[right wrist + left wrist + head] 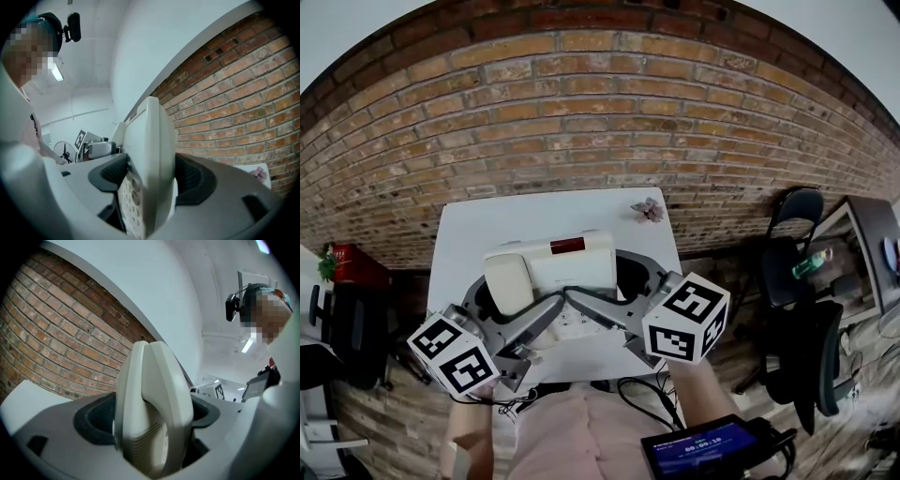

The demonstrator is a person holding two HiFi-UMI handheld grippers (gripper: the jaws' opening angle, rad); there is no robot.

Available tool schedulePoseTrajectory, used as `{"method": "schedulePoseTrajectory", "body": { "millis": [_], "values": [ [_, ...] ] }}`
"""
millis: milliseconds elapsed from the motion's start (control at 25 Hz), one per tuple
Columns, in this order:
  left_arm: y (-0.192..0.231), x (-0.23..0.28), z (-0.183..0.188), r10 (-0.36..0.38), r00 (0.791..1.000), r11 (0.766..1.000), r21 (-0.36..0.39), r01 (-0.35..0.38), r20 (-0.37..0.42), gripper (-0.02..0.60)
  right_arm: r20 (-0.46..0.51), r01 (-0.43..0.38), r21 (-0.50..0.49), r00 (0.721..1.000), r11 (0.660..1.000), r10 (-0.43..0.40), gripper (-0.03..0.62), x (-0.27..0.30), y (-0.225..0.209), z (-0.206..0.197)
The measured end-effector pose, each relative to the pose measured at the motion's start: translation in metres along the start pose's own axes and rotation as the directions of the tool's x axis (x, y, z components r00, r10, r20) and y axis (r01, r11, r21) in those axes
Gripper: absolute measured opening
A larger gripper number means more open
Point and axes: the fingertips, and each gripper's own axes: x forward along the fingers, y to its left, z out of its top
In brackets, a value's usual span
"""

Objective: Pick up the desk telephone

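Left gripper (154, 420) fingers (93, 420) spread wide and clamped on the left end of the desk telephone (572, 261), dark pads pressing both faces at the handset (508, 281) side. Right gripper (150, 180) fingers (194, 180) just as wide, clamped on the phone's right end, with the keypad (133, 201) buttons showing between them. The phone sits crosswise between the two sets of fingers, held from both ends, roughly level, red display strip on top. Marker cubes (686, 319) sit behind the fingers, toward the person. Under and beyond the fingers is the white table (487, 225); can't tell whether the phone's underside is clear of it. A small dried flower (648, 210) lies past the right fingers at the table's far corner. A brick wall (581, 112) stands beyond the table. Office chairs (797, 234) are well off to the right of the right fingers, and a red box (352, 267) is well off to the left of the left fingers. A dark device with a lit screen (703, 448) sits behind the right fingers, close to the person.
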Motion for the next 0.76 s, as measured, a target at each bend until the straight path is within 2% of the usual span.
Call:
{"method": "schedulePoseTrajectory", "body": {
  "millis": [760],
  "values": [
    [0.007,0.014,-0.007,-0.001,0.999,1.000,-0.009,0.001,-0.038,0.451,-0.003,0.023,0.011,1.000,1.000,-0.023,0.314,0.000,-0.015,-0.004]
  ]
}}
